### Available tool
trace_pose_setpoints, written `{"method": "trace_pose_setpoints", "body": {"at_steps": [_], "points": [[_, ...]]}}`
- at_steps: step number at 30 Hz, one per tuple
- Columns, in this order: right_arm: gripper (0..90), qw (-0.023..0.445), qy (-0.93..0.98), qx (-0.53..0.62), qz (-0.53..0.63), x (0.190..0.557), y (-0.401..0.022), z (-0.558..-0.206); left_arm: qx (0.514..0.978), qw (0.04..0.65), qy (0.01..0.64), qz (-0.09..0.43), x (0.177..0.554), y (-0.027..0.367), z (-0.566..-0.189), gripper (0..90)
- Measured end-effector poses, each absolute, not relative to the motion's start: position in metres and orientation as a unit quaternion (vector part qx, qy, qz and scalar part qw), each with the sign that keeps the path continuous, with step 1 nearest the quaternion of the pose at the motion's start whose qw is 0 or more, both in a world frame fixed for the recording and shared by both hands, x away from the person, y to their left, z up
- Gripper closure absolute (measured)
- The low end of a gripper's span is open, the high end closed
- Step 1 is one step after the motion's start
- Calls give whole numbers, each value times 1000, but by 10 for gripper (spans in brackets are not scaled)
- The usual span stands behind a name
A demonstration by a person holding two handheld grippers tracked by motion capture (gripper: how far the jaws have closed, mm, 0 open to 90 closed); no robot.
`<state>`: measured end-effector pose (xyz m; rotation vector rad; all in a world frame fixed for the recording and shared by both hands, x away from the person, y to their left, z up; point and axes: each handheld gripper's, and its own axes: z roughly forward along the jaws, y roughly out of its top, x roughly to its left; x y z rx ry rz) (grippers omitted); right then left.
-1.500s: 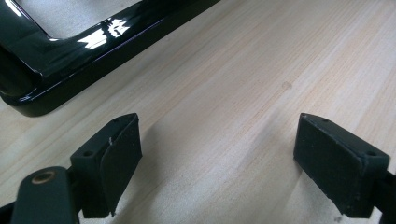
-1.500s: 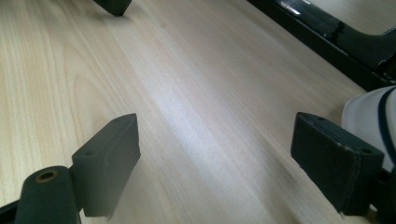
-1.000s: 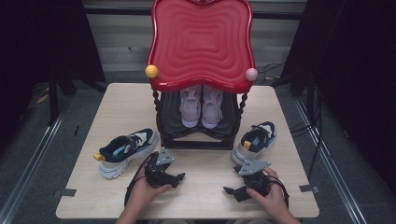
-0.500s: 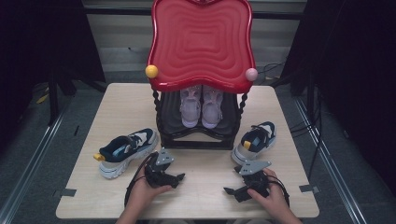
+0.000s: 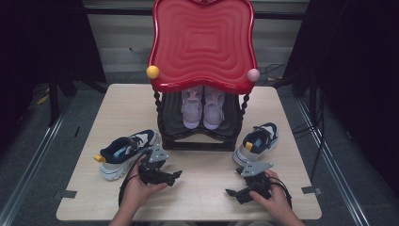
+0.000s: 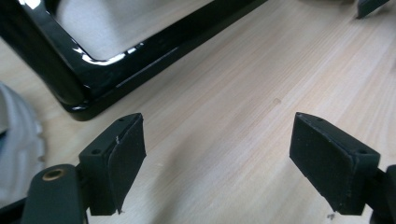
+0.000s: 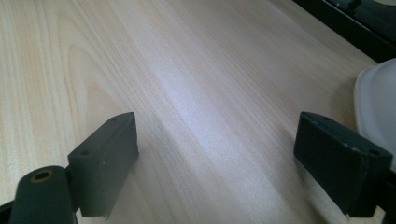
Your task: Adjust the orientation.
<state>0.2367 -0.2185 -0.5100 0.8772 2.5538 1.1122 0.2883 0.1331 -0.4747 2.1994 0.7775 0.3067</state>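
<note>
Shoes lay either side of the black rack [image 5: 197, 141]. Left sneaker [image 5: 124, 153] sat just beside the left gripper [image 5: 175, 175], on its outer side, long axis across the table. Right sneaker [image 5: 256, 142] lay just beyond the right gripper [image 5: 231, 193]. Both sets of jaws stood wide apart, holding nothing.

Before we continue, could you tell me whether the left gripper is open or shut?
Open: the left gripper has its jaws wide apart over bare table.
</note>
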Motion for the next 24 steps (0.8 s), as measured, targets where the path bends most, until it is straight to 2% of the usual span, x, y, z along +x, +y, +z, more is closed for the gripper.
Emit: {"method": "trace_pose_setpoints", "body": {"at_steps": [15, 24], "points": [[132, 110, 869, 299, 378, 237, -218, -510, 863, 363, 314, 155, 288, 188, -429, 201], [131, 110, 869, 298, 379, 237, -218, -510, 854, 352, 340, 174, 296, 219, -418, 225]]}}
